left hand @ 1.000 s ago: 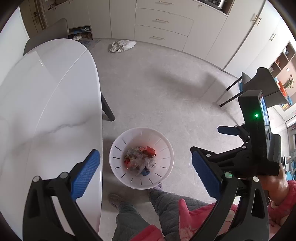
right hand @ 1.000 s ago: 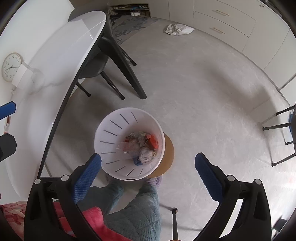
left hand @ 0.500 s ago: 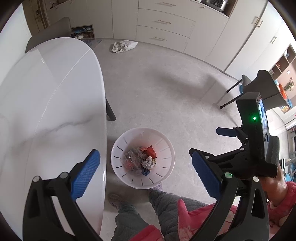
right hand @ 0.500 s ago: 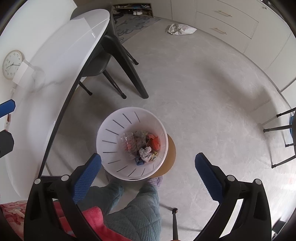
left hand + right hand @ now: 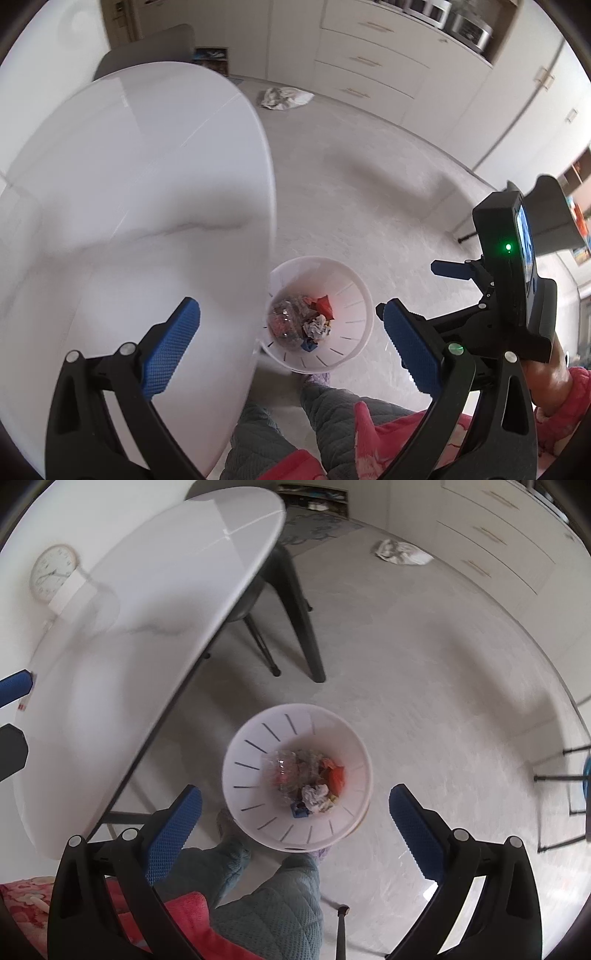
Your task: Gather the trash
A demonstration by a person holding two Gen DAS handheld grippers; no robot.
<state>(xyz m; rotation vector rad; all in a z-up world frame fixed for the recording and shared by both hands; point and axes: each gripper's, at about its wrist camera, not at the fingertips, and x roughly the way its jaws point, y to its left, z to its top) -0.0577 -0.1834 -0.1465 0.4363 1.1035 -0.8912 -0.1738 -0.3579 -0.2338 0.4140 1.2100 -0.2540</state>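
A white slotted trash bin stands on the floor beside the table edge, holding mixed trash: a crumpled clear bottle, red wrappers, a white paper ball, a blue piece. My left gripper is open and empty, high above the bin and the table edge. My right gripper is open and empty, high above the bin; it also shows in the left wrist view. A crumpled white bag lies on the floor far off by the cabinets.
A white marble table fills the left. A dark chair stands under its far side. Cabinets line the back wall. Another chair is at right. My legs are below the bin.
Both views have shifted left and tilted up; the table now covers more of the left wrist view and hides the bin's left rim. Both grippers stay open.
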